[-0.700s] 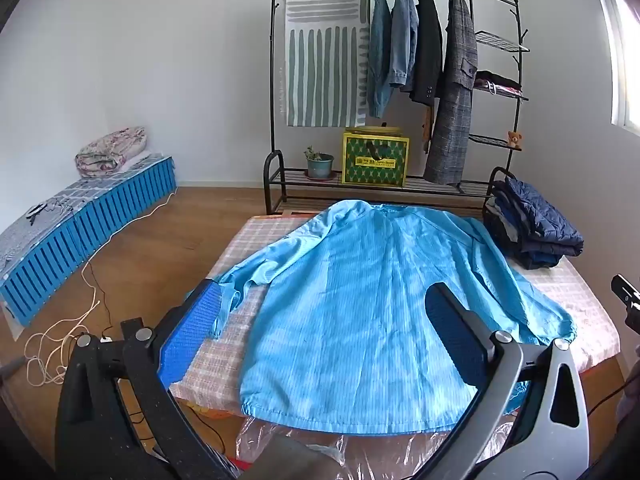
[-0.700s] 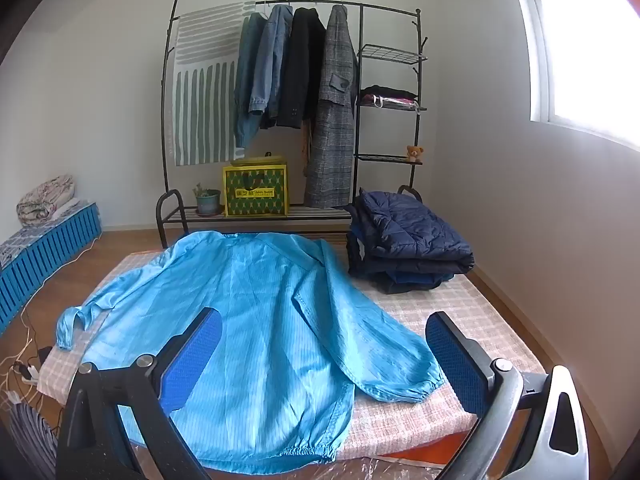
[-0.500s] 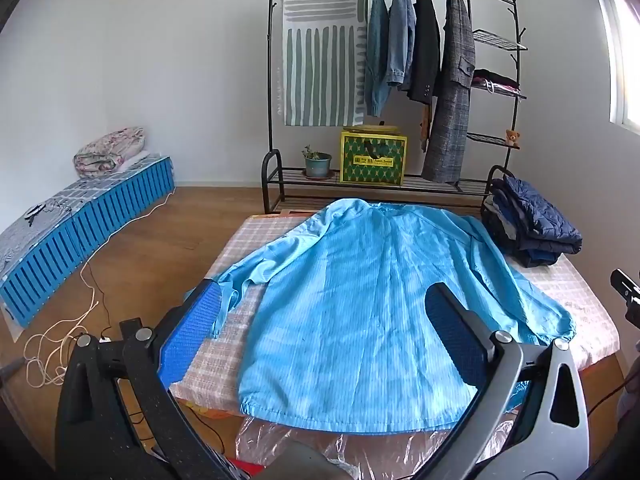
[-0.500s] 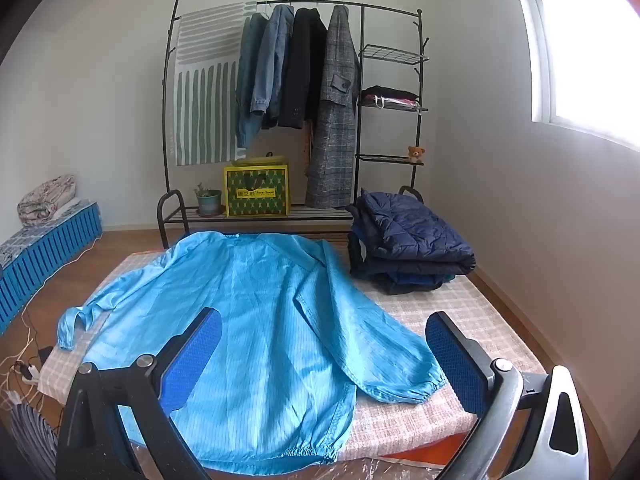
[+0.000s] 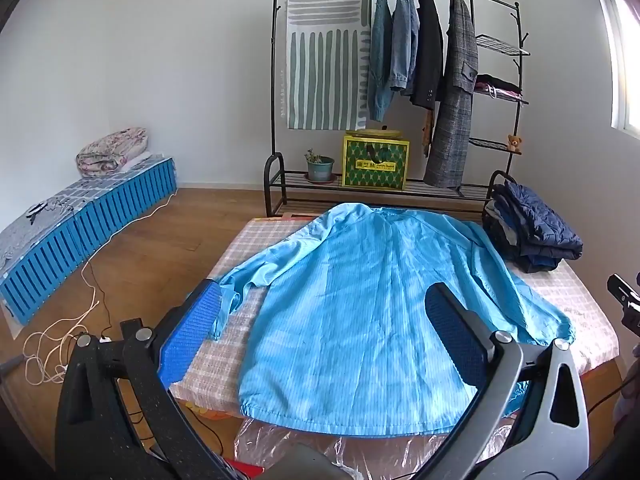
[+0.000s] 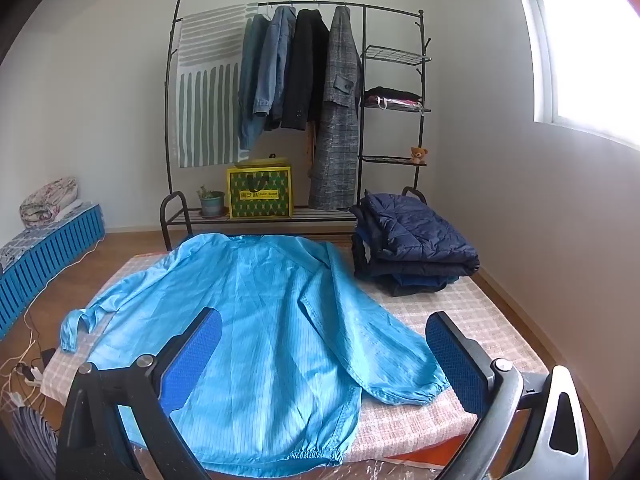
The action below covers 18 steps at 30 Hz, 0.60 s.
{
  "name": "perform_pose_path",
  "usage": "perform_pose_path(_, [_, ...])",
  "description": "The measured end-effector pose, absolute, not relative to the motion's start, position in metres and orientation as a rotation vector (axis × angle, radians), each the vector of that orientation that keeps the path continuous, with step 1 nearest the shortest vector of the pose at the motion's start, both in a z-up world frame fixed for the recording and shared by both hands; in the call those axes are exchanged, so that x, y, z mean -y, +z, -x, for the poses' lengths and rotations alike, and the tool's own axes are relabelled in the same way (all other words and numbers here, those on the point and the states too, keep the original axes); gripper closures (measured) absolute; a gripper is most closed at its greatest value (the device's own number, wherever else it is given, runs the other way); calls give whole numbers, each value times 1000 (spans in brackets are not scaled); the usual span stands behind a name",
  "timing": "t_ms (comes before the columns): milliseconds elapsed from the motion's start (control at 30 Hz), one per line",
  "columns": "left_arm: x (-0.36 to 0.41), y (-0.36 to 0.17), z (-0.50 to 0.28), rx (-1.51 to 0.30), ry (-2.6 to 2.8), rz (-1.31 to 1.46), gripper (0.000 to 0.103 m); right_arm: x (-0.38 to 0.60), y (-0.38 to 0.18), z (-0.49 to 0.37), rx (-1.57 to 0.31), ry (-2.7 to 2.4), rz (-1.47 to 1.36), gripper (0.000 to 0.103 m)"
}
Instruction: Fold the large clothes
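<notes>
A checked low bed (image 5: 276,236) is seen ahead of both tools, flanked from left to right by a blue slatted bench (image 5: 100,224), a black clothes rack (image 5: 400,80) against the far wall and a stack of folded navy jackets (image 6: 412,244). The light blue coat (image 5: 360,300) is spread flat between the wide-open fingers of the left gripper (image 5: 324,340) and the right gripper (image 6: 324,356), neither of which grips anything. Its near hem is partly hidden behind the gripper frames, and crumpled clear plastic (image 5: 288,436) is cut off below.
</notes>
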State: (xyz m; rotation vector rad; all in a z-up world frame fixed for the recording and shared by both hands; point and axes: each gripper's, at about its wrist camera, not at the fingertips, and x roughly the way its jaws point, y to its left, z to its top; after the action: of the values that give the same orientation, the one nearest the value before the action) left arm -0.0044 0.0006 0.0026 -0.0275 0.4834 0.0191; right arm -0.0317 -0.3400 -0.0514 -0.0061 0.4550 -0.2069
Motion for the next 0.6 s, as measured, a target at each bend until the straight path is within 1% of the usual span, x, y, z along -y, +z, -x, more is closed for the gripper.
perform_pose_path(600, [1,3,4,-483,19,27,0,345,-50,33,-447,-218,-5,0])
